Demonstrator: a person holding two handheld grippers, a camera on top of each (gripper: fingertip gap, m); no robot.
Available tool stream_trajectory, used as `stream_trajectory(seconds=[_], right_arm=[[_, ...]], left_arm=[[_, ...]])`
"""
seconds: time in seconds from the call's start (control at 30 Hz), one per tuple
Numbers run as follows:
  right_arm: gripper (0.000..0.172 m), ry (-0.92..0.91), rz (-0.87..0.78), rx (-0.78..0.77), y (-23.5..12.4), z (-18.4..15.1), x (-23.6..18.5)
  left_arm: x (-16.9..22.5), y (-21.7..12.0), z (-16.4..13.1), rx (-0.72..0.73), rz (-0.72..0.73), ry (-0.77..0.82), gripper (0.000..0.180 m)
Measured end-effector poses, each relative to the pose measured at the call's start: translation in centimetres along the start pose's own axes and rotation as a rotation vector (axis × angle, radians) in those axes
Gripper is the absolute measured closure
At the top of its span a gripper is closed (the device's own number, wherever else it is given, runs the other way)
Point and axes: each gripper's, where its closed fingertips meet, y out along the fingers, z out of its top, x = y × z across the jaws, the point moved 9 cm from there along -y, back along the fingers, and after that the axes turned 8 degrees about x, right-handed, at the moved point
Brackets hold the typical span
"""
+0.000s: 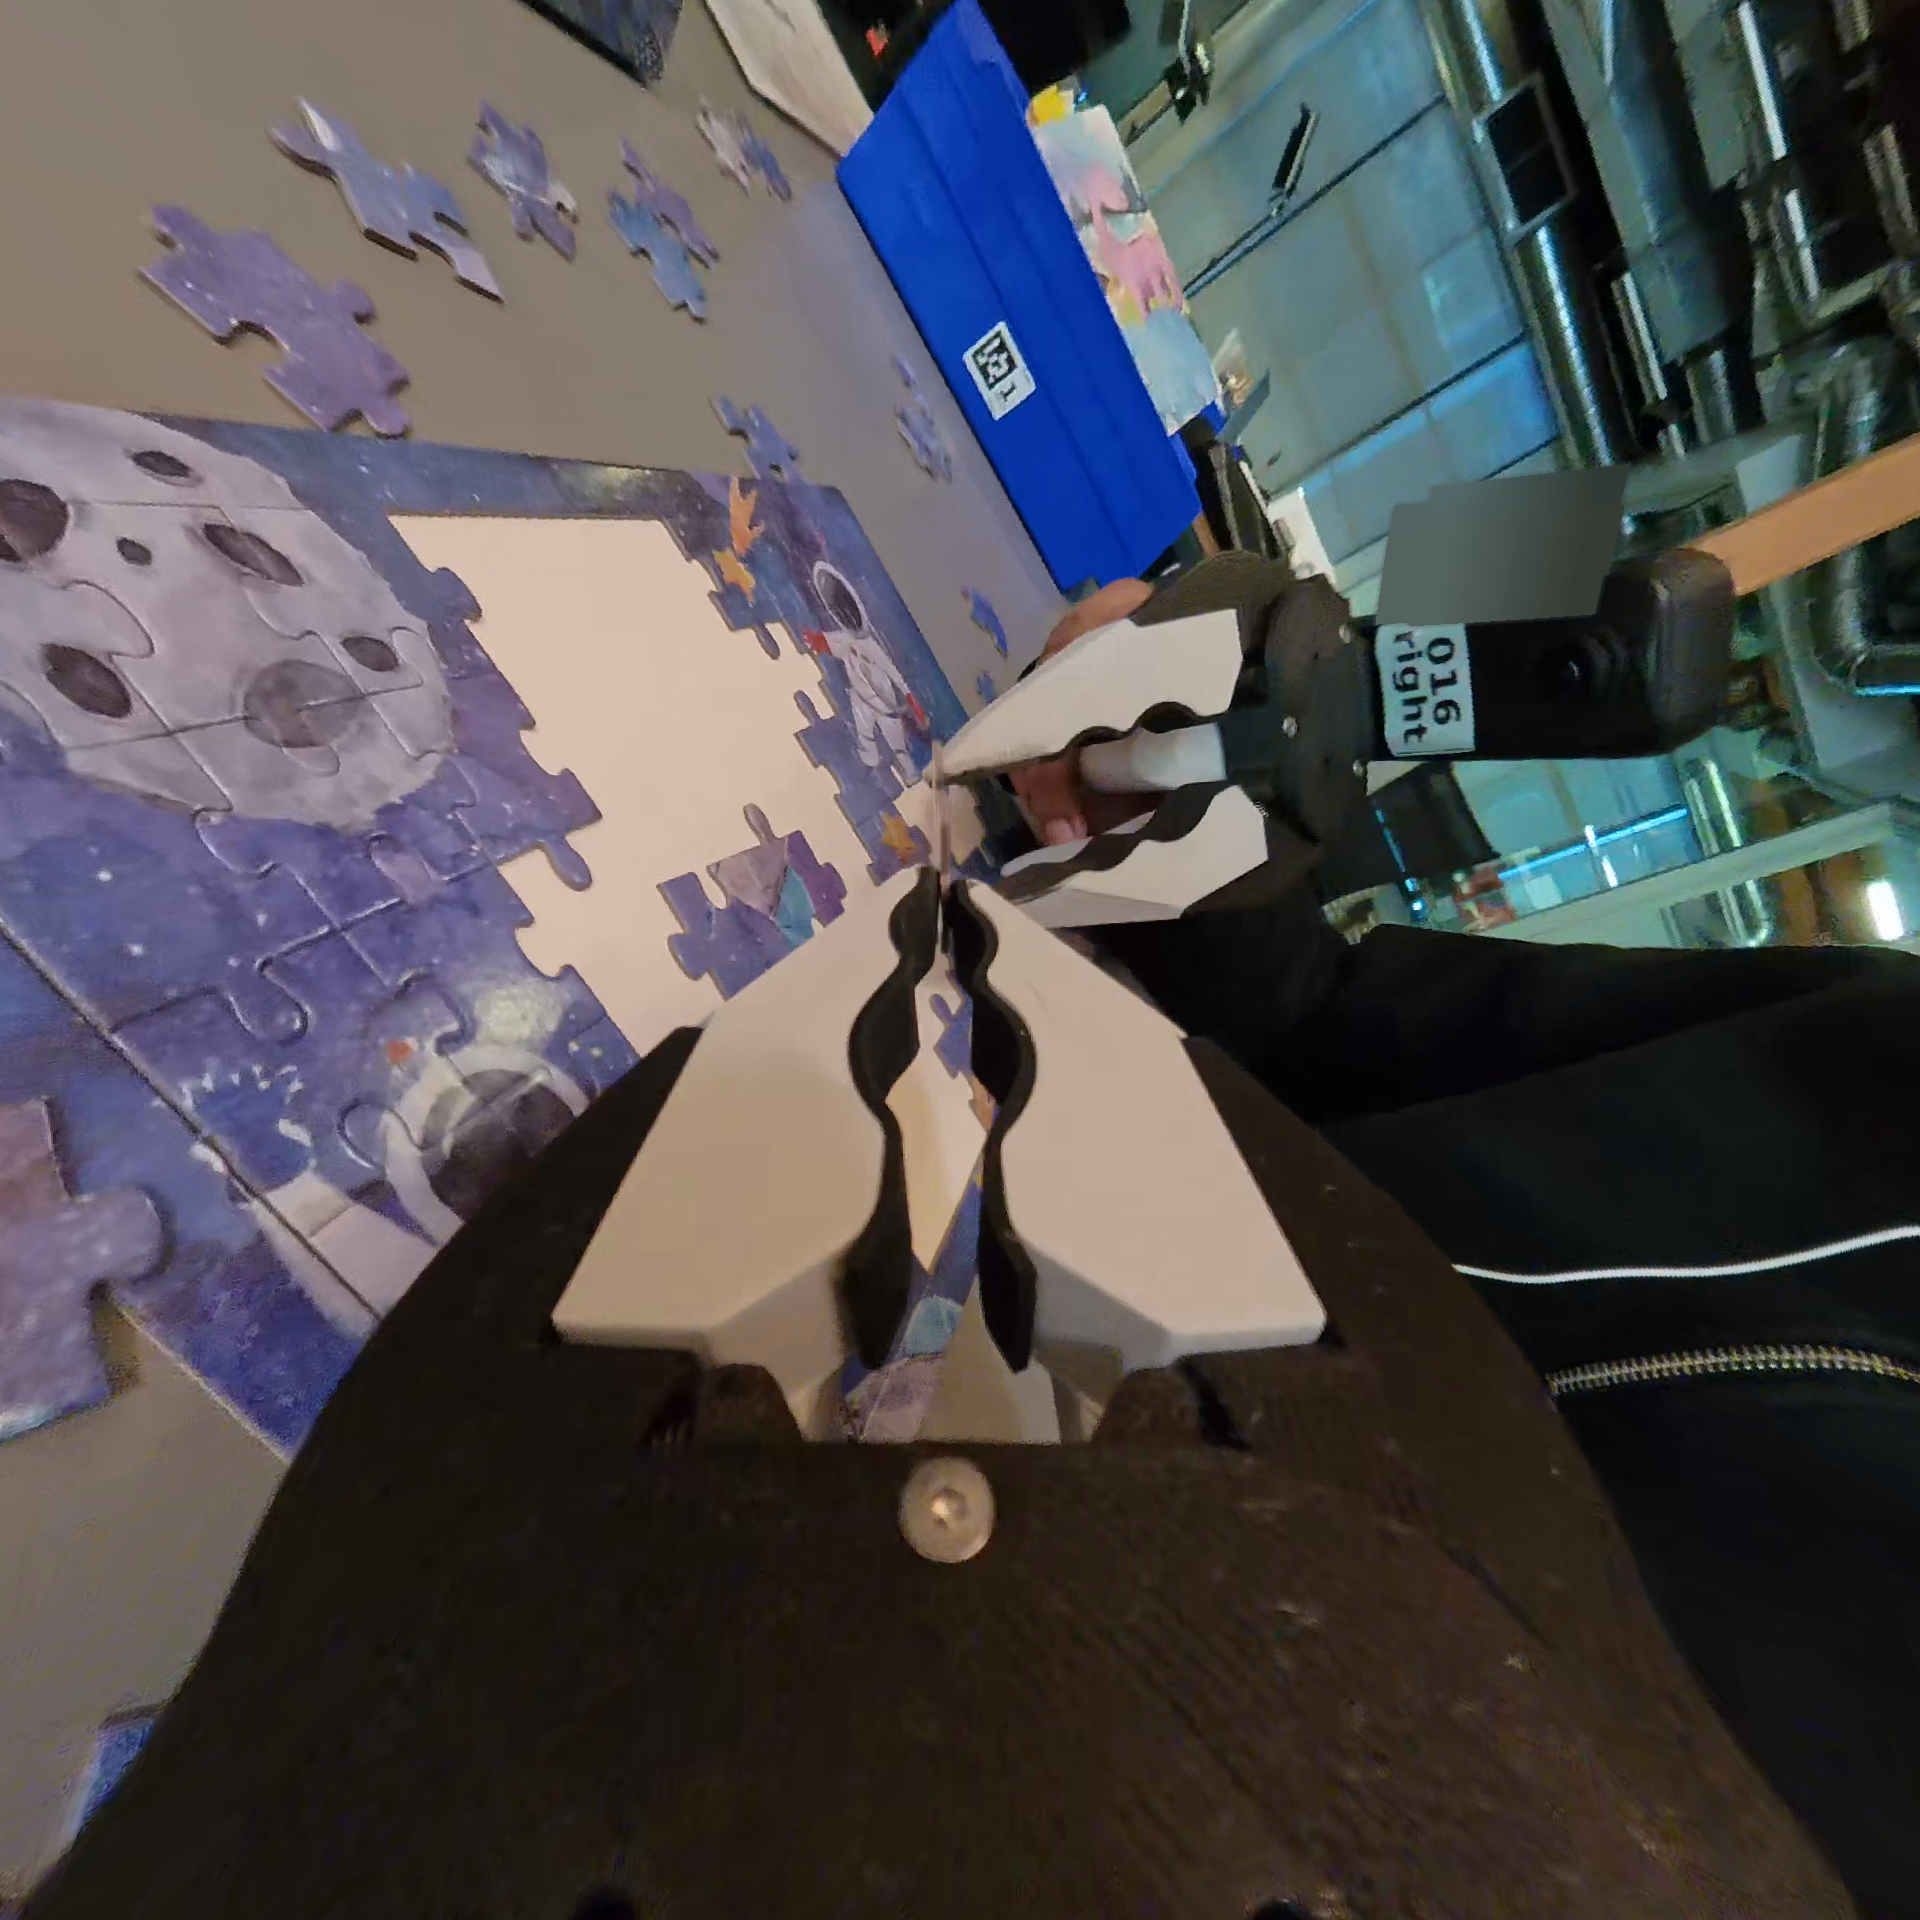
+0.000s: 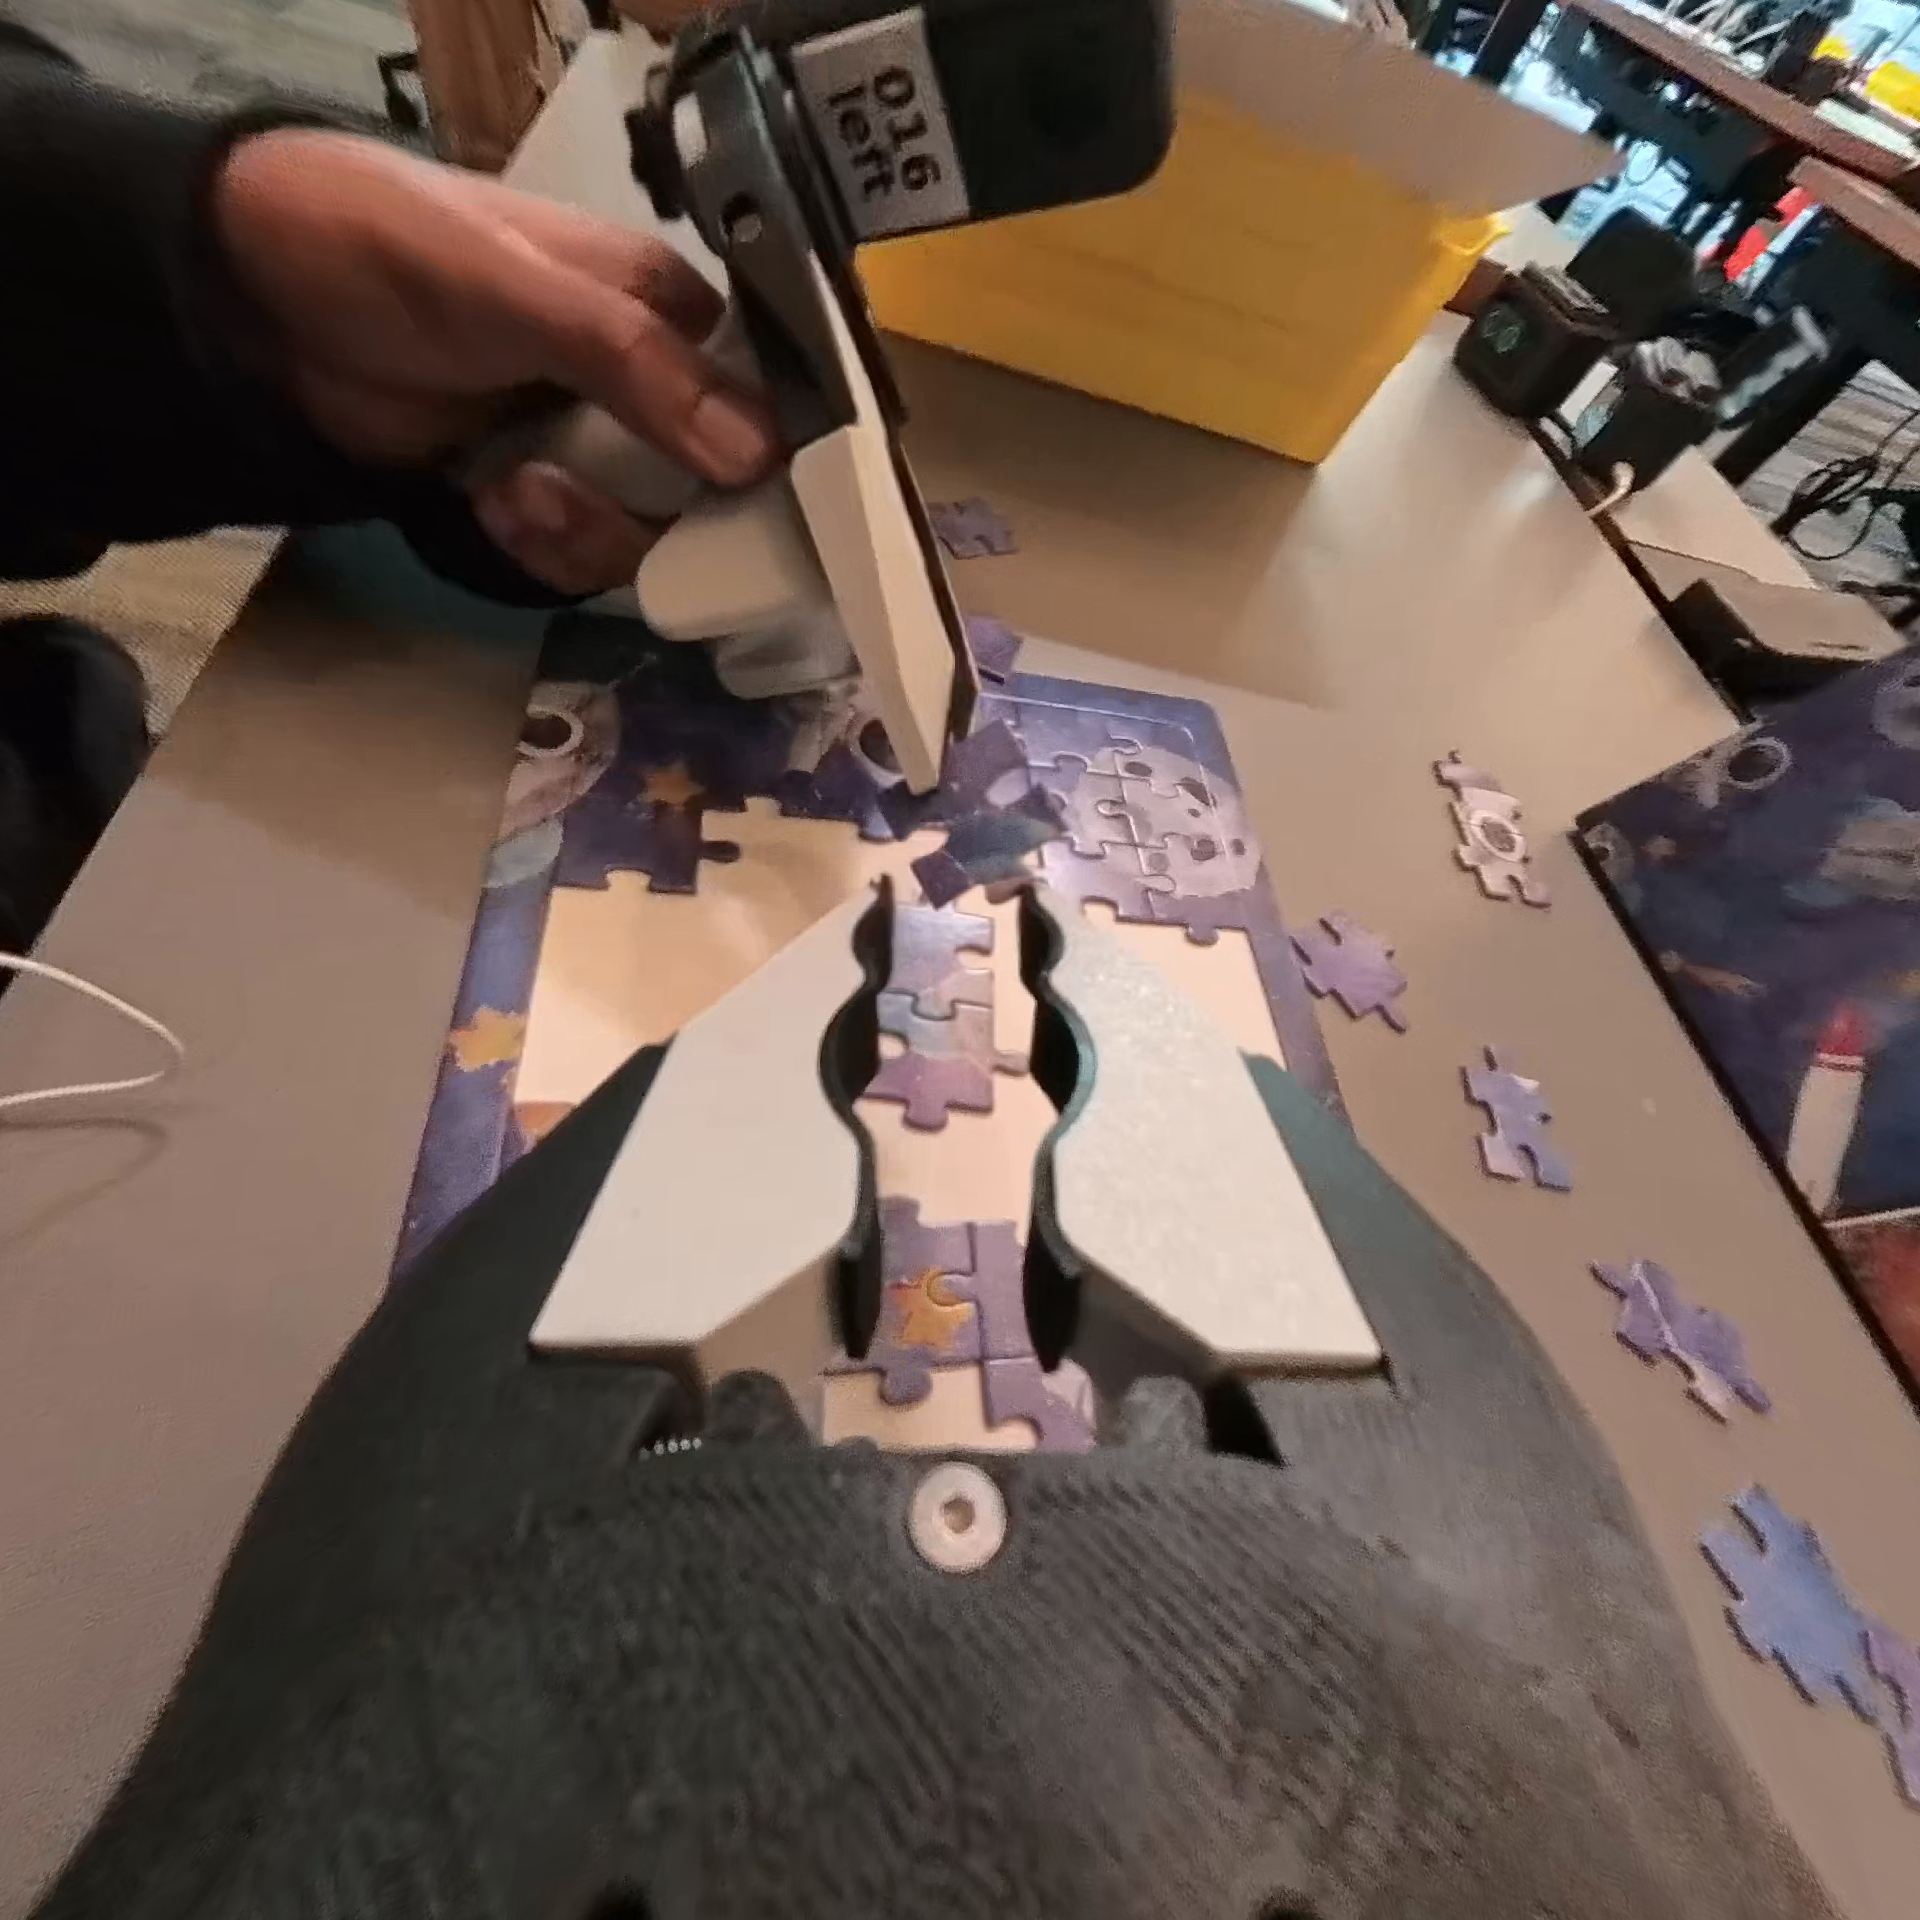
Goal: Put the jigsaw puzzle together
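Puzzle piece pinched edge-on above the board

Left gripper [image 2: 940, 769] is clamped on a purple puzzle piece [image 2: 997, 821]; right gripper [image 2: 951, 904], jaws apart, holds nothing. Beyond lies the half-filled puzzle board [image 2: 1262, 769]. The tilted piece could twist out of that thin pinch.

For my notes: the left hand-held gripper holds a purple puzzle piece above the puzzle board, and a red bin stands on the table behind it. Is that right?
Not quite: the bin is yellow, not red, as the right wrist view shows. The rest stands: the left hand-held gripper holds a purple puzzle piece above the puzzle board.
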Motion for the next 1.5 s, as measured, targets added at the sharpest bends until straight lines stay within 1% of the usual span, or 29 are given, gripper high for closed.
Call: stream_trajectory(seconds=[0.03,0.27,0.47,0.6,0.67,0.87,1.03,1.17,1.3,1.4,1.5], right_arm=[[0.148,-0.021,-0.008,-0.016,0.1,-0.1,-0.1],[0.153,-0.073,-0.033,-0.026,-0.5,-0.1,0.2],[0.157,-0.181,-0.023,-0.061,-0.4,-0.2,-0.4],[0.160,-0.240,-0.012,-0.088,-0.1,-0.3,-1.0],[0.163,-0.251,-0.013,-0.094,-0.1,-0.4,-1.1],[0.164,-0.251,-0.015,-0.097,-0.1,-0.4,-1.1],[0.160,-0.287,-0.047,-0.115,-0.3,-0.4,-0.8],[0.159,-0.289,-0.084,-0.122,-0.8,-0.5,-0.3],[0.160,-0.272,-0.186,-0.124,-1.7,-0.4,1.1],[0.159,-0.206,-0.254,-0.082,-2.6,-0.2,2.2],[0.158,-0.123,-0.286,-0.026,-3.3,0.0,3.0]], left_arm=[[0.0,0.0,0.1,-0.006,0.007,0.004,0.180],[-0.2,0.3,0.0,-0.031,-0.020,-0.026,0.180],[-0.2,0.5,-0.3,-0.074,-0.016,-0.022,0.180],[-0.2,0.3,-0.3,-0.072,-0.017,-0.024,0.180],[-0.2,0.3,-0.4,-0.073,-0.017,-0.024,0.180],[-0.2,0.4,-0.5,-0.079,-0.015,-0.019,0.180],[-0.2,0.0,-0.3,-0.064,-0.013,-0.017,0.180],[-0.2,-0.5,-0.1,-0.042,-0.006,-0.008,0.180],[-0.1,-0.8,0.3,-0.006,-0.001,0.030,0.180],[0.2,-0.9,1.2,0.001,0.016,0.083,0.180],[0.7,-0.6,2.8,-0.023,0.035,0.171,0.180]])
